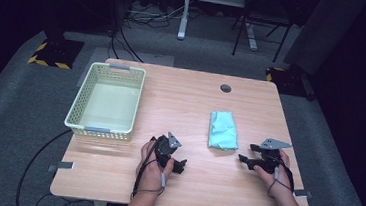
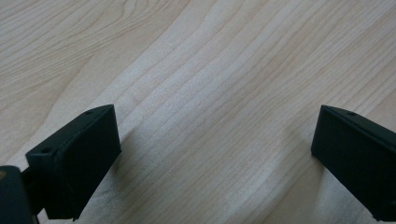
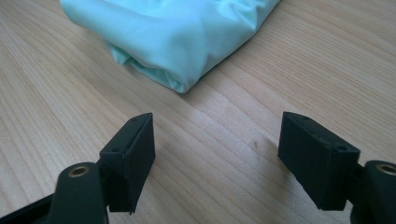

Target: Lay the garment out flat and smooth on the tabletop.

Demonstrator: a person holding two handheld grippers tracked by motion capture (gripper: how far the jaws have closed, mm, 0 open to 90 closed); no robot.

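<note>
- While both grippers sit low in the frame, the folded mint-green cloth (image 1: 223,130) lies centre-right on the wooden table (image 1: 181,98), between them.
- Left gripper (image 1: 181,166): jaws spread wide, nothing in them.
- Right gripper (image 1: 247,154): jaws apart too, cloth just ahead, untouched.
- Pale basket (image 1: 102,128) at centre-left.

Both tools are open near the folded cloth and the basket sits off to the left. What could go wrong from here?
1. The right tool sits just short of the folded teal cloth; pinching only the top layer could unfold it when lifted.
2. Its jaws sit low over the table and may scrape the wood before catching fabric.
3. The basket lies across the left tool, so the carry may brush it.
</note>
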